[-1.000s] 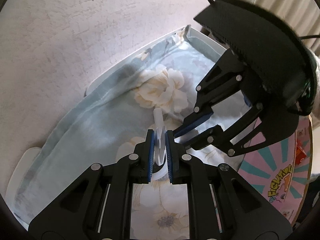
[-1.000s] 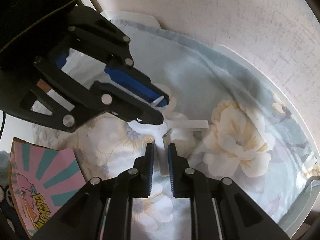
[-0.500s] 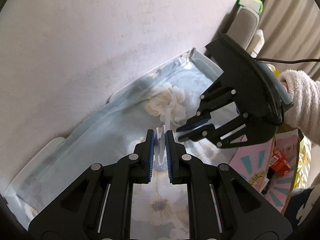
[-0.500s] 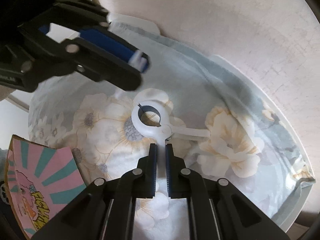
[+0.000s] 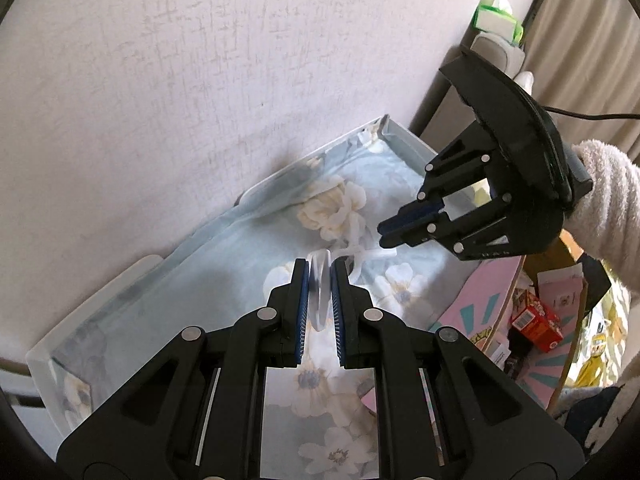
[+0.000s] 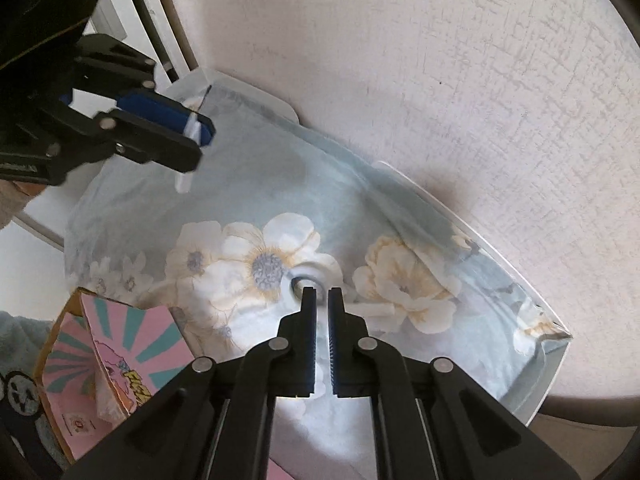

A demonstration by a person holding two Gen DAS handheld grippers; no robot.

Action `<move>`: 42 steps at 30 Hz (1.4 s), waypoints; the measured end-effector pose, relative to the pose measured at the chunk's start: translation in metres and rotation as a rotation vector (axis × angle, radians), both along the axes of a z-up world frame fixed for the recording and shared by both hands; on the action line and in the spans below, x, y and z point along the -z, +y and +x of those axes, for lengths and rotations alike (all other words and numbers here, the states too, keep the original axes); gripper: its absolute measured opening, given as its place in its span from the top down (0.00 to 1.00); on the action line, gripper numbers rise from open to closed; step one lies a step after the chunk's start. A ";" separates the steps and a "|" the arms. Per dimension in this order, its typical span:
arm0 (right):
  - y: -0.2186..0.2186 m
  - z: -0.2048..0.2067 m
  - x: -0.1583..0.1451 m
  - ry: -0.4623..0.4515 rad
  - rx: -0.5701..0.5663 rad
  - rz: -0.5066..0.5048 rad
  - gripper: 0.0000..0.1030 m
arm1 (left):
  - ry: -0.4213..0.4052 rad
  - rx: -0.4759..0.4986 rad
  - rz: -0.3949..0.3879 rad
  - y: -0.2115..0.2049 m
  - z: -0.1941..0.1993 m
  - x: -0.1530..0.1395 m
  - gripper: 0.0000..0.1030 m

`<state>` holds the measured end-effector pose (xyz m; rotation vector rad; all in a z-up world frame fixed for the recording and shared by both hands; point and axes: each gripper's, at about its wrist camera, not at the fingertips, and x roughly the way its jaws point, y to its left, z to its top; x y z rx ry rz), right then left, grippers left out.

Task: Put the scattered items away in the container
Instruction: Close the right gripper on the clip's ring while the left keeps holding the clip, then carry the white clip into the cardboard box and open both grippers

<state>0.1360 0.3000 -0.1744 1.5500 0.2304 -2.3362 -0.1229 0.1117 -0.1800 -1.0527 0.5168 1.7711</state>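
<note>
My left gripper point(image 5: 319, 270) is shut on a small clear plastic clip point(image 5: 319, 280), held above the container point(image 5: 404, 140), a white plastic bin lined with pale blue floral cloth point(image 5: 224, 264). The clip also shows in the right wrist view point(image 6: 191, 130) between the left gripper's blue pads. A white ring-shaped clip point(image 6: 310, 272) lies on the cloth in the bin. My right gripper point(image 6: 322, 292) is shut with nothing between its pads, raised just above that white clip; it also shows in the left wrist view point(image 5: 384, 234).
A pale textured wall point(image 5: 200, 60) runs behind the bin. A pink and teal printed box point(image 6: 120, 344) stands beside the bin's near side. A red carton point(image 5: 536, 320) and other clutter lie to the right, with a curtain point(image 5: 580, 40) beyond.
Both grippers have risen and drawn back from the bin. The left one carries the clear clip up and away; the white ring clip stays on the cloth under the right gripper.
</note>
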 end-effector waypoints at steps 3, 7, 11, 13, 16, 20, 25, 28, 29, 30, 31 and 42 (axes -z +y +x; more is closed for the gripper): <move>-0.017 -0.007 0.008 -0.018 -0.037 0.039 0.94 | 0.000 -0.002 -0.016 0.000 0.001 0.008 0.91; -0.038 -0.006 0.030 -0.056 -0.086 0.139 0.69 | -0.002 -0.011 -0.038 -0.001 0.002 0.016 0.91; -0.043 -0.024 0.040 -0.058 -0.099 0.153 0.51 | -0.001 -0.016 -0.047 -0.005 0.004 0.019 0.91; -0.043 -0.034 0.043 -0.070 -0.100 0.152 0.51 | 0.003 -0.018 -0.048 -0.008 0.004 0.019 0.91; -0.043 -0.045 0.050 -0.094 -0.120 0.161 0.51 | 0.002 -0.023 -0.052 -0.011 0.003 0.020 0.91; -0.048 -0.052 0.060 -0.134 -0.201 0.207 0.51 | -0.011 -0.040 -0.052 -0.013 -0.001 0.024 0.91; -0.043 -0.063 0.060 -0.162 -0.230 0.213 0.51 | -0.026 -0.063 -0.048 -0.014 -0.007 0.029 0.91; -0.038 -0.066 0.063 -0.189 -0.252 0.222 0.51 | -0.026 -0.072 -0.053 -0.013 -0.009 0.032 0.91; -0.038 -0.066 0.065 -0.198 -0.264 0.224 0.51 | -0.029 -0.076 -0.055 -0.013 -0.009 0.033 0.91; -0.039 -0.066 0.069 -0.202 -0.279 0.234 0.51 | -0.033 -0.080 -0.056 -0.013 -0.010 0.035 0.91; -0.041 -0.066 0.071 -0.205 -0.284 0.238 0.53 | -0.037 -0.085 -0.057 -0.012 -0.011 0.036 0.91; -0.031 -0.068 0.046 -0.141 -0.216 0.097 0.89 | -0.036 -0.102 -0.047 -0.011 -0.009 0.024 0.91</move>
